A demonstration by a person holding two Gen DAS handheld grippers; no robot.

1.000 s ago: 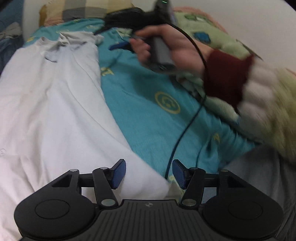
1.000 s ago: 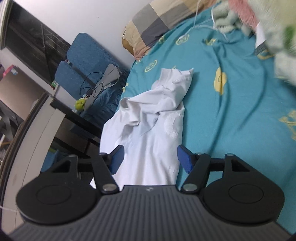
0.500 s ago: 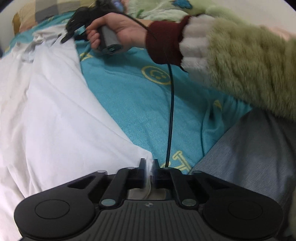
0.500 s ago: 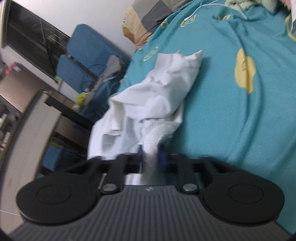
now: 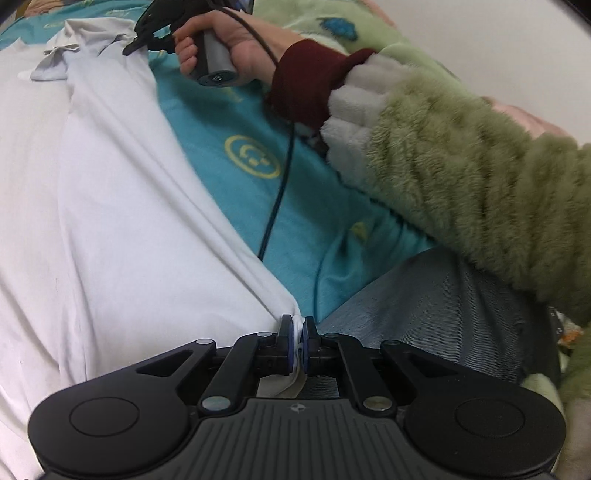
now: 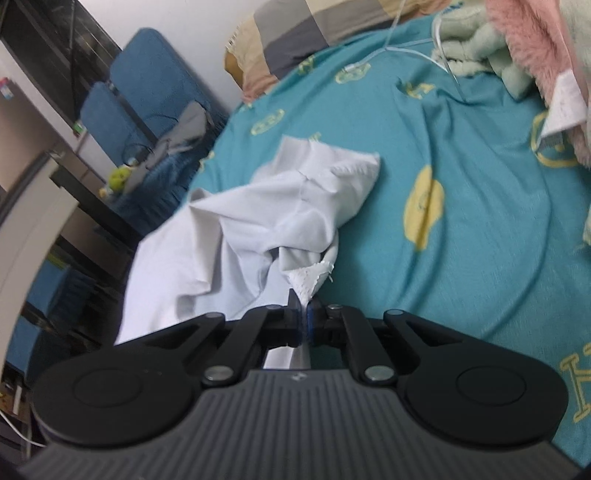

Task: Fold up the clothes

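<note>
A white shirt (image 5: 110, 206) lies spread on a teal bedsheet (image 5: 255, 199) with yellow prints. My left gripper (image 5: 297, 332) is shut on the shirt's near corner, and the cloth runs taut from it. My right gripper (image 6: 303, 315) is shut on a bunched edge of the shirt (image 6: 280, 221), near the far end. In the left wrist view the right gripper (image 5: 147, 31) shows at the top, held by a hand, pinching the shirt's far edge.
The person's arm in a green fleece sleeve (image 5: 461, 177) crosses the right side, with a black cable (image 5: 280, 177) hanging from the handle. A checked pillow (image 6: 295, 40), blue chairs (image 6: 147, 96) beside the bed, and pink and green fleece (image 6: 517, 48) lie beyond.
Both grippers went from open to shut on the shirt: the left on the near corner, the right on the far edge. The shirt's right edge is now pulled taut between them.
</note>
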